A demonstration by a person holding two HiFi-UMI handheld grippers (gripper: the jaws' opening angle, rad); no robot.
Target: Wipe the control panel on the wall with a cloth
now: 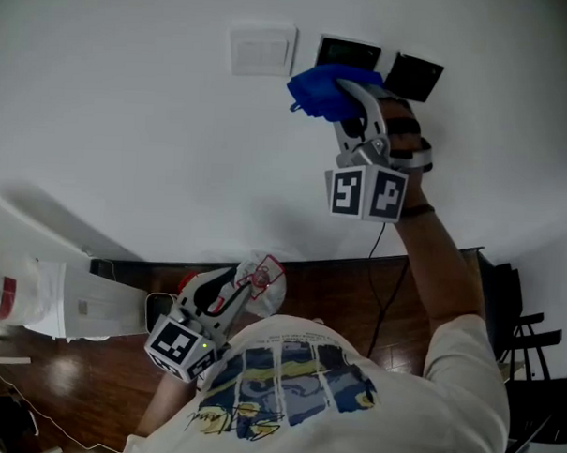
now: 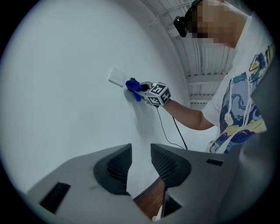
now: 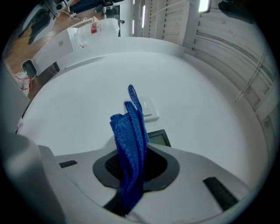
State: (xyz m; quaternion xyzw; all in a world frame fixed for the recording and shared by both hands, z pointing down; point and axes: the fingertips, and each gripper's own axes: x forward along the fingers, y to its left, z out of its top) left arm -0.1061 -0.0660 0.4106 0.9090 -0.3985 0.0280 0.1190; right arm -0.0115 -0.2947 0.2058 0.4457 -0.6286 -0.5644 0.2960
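Observation:
High on the white wall are a dark control panel (image 1: pixel 347 53) and a second dark panel (image 1: pixel 417 76) to its right. My right gripper (image 1: pixel 344 94) is shut on a bunched blue cloth (image 1: pixel 325 91), which lies against the lower left corner of the control panel. In the right gripper view the cloth (image 3: pixel 131 140) stands up between the jaws and hides part of the panel (image 3: pixel 160 139). My left gripper (image 1: pixel 255 278) hangs low by my chest, away from the wall. Its jaws (image 2: pixel 140 154) are open by a narrow gap with nothing between them.
A white switch plate (image 1: pixel 263 49) sits just left of the control panel. A thin black cable (image 1: pixel 380 281) hangs down the wall to the dark skirting. On the wood floor are a white unit (image 1: pixel 46 300) at left and a black stand (image 1: pixel 523 335) at right.

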